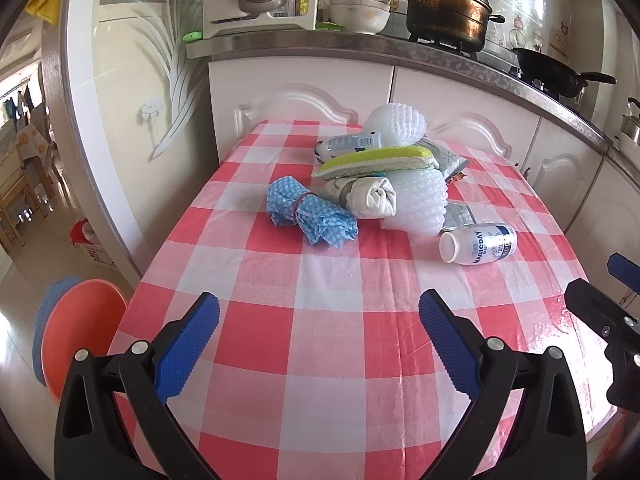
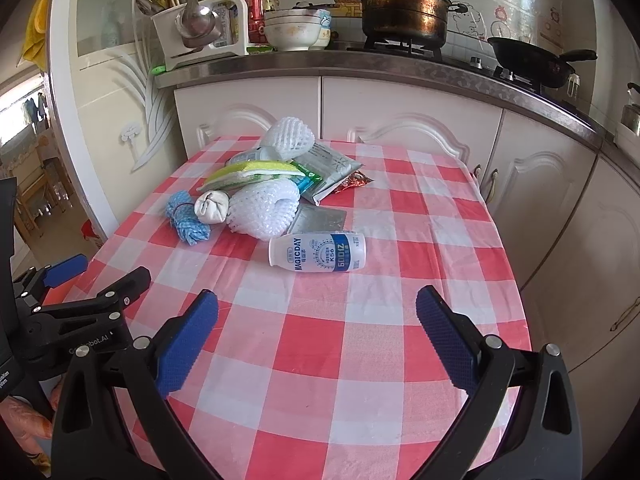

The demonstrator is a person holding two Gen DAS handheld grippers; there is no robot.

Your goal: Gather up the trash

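Observation:
A pile of trash lies on the red-and-white checked table. It holds a white bottle lying on its side, a blue cloth bundle, white foam nets, a rolled white wrapper, a yellow-green sponge, a second bottle and foil packets. My left gripper is open and empty, short of the pile. My right gripper is open and empty, short of the white bottle.
An orange basin stacked on a blue one stands on the floor left of the table. White cabinets and a counter with a pot, bowls and a wok stand behind the table.

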